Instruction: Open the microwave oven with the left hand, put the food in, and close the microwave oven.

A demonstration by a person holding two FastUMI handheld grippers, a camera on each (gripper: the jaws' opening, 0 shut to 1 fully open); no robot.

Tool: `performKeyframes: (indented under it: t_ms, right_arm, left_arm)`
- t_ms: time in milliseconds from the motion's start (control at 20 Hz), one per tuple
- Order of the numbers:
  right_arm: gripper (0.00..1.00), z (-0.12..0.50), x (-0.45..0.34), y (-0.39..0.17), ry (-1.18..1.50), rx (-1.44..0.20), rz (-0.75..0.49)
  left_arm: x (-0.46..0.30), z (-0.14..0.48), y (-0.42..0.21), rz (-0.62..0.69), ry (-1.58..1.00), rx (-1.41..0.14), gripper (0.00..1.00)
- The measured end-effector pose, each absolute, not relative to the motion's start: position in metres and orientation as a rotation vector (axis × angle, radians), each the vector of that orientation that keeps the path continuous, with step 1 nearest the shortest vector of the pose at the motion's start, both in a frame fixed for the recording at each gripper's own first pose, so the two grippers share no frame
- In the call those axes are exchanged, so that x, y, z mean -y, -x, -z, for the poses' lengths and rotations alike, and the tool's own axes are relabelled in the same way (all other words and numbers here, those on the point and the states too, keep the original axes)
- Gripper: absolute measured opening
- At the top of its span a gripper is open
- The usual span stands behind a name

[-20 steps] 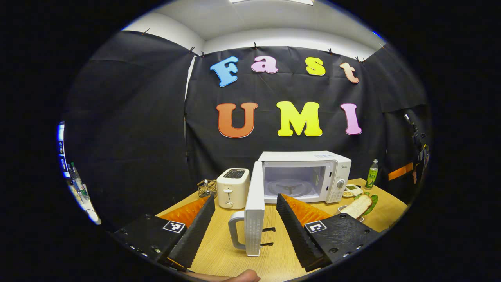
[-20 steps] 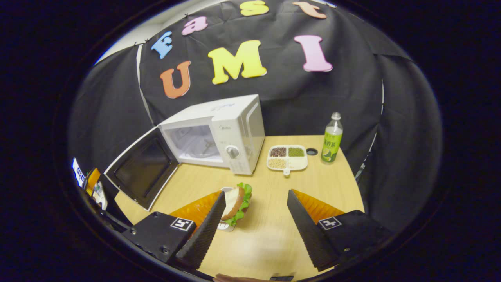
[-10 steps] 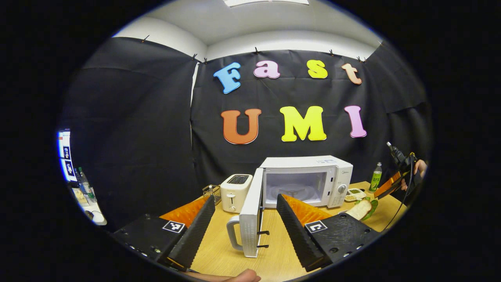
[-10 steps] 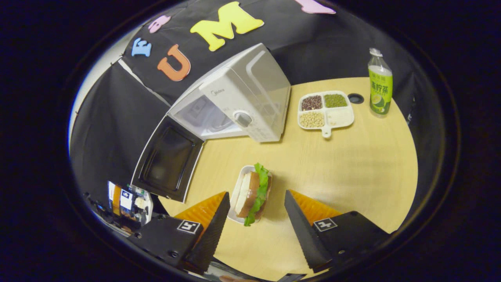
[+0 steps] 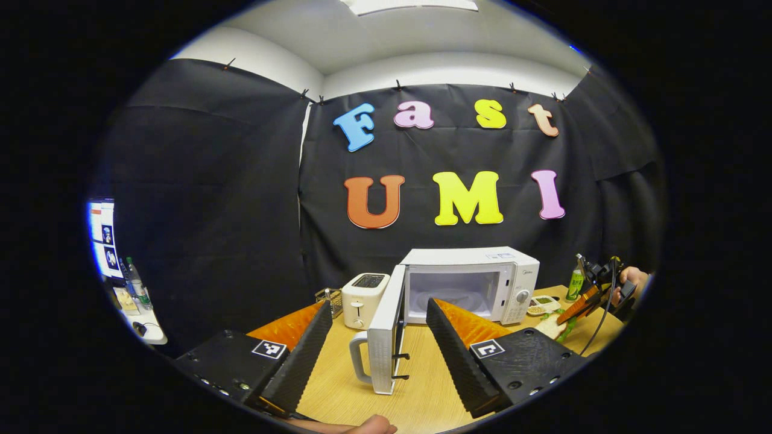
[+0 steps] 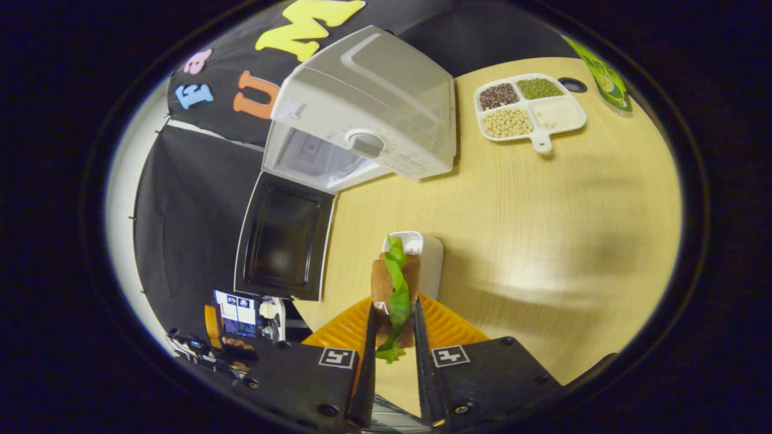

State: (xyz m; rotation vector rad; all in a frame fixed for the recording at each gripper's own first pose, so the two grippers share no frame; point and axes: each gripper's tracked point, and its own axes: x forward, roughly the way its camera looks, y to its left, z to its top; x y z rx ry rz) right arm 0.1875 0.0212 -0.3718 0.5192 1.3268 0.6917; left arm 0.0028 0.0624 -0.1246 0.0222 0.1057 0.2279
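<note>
In the left gripper view, a white two-slot toaster (image 5: 362, 291) with rounded corners stands at the left on the pale wood-grain table (image 5: 338, 386), a small wire basket (image 5: 329, 297) just beside it. Next comes the white boxy microwave oven (image 5: 470, 283), its door (image 5: 384, 337) swung wide and seen edge-on, a curved loop handle (image 5: 358, 359) on the outer face and two dark latch hooks on the inner edge. The lit cavity holds a round glass turntable. The left gripper (image 5: 379, 349) hangs before the door with its ribbed, wedge-shaped fingers spread wide, the door edge between them but touching neither. At the far right a hand (image 5: 633, 280) tips the right gripper (image 5: 573, 313) down over the food.

In the right gripper view, the door's dark windowed inner face (image 6: 282, 236) lies open at the left, with the microwave's round dial (image 6: 365, 144) above it. At the centre the right gripper (image 6: 393, 343) has its fingers clamped on the sandwich (image 6: 395, 289), brown bread slices with ruffled green lettuce between, standing on edge over a small white rectangular dish (image 6: 425, 265). Whether the sandwich touches the dish I cannot tell. Toward the right a white four-compartment tray (image 6: 531, 114) with a short tab handle holds dark reddish beans, green beans, pale yellow beans and a whitish grain. A green-labelled bottle (image 6: 603, 72) lies at the far right edge.
</note>
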Motion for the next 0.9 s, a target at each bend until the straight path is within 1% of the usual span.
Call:
performKeyframes:
  t_ms: [50, 100, 150, 200, 350, 500, 550, 600, 700, 900]
  right_arm:
    - [0.32, 0.363, -0.021, -0.184, -0.487, -1.3, -0.698]
    - [0.33, 0.353, -0.019, -0.18, -0.438, -1.27, -0.703]
    - [0.33, 0.343, -0.017, -0.177, -0.385, -1.238, -0.701]
    - [0.24, 0.333, -0.017, -0.173, -0.334, -1.201, -0.696]
    - [0.24, 0.303, -0.016, -0.16, -0.157, -1.072, -0.687]
    - [0.24, 0.285, -0.024, -0.152, 0.096, -0.927, -0.667]
    - [0.23, 0.28, -0.026, -0.15, 0.185, -0.88, -0.644]
    - [0.29, 0.276, -0.031, -0.148, 0.254, -0.84, -0.616]
    - [0.28, 0.269, -0.052, -0.143, 0.343, -0.767, -0.585]
    - [0.28, 0.253, -0.107, -0.141, 0.409, -0.61, -0.563]
  left_arm:
    - [-0.063, 0.124, -0.002, -0.226, -0.022, -0.103, 0.94]
    - [-0.064, 0.123, -0.001, -0.224, -0.021, -0.103, 0.94]
    - [-0.064, 0.125, -0.002, -0.219, -0.019, -0.106, 0.94]
    - [-0.062, 0.126, -0.003, -0.208, -0.018, -0.109, 0.94]
    - [-0.057, 0.124, -0.004, -0.182, -0.019, -0.096, 0.94]
    - [-0.051, 0.116, -0.002, -0.155, 0.002, -0.067, 0.94]
    - [-0.047, 0.115, -0.002, -0.14, 0.003, -0.062, 0.95]
    - [-0.046, 0.113, 0.0, -0.133, 0.0, -0.054, 0.95]
    - [-0.049, 0.112, 0.002, -0.123, -0.007, -0.042, 0.94]
    - [-0.059, 0.12, 0.006, -0.114, 0.028, -0.046, 0.94]
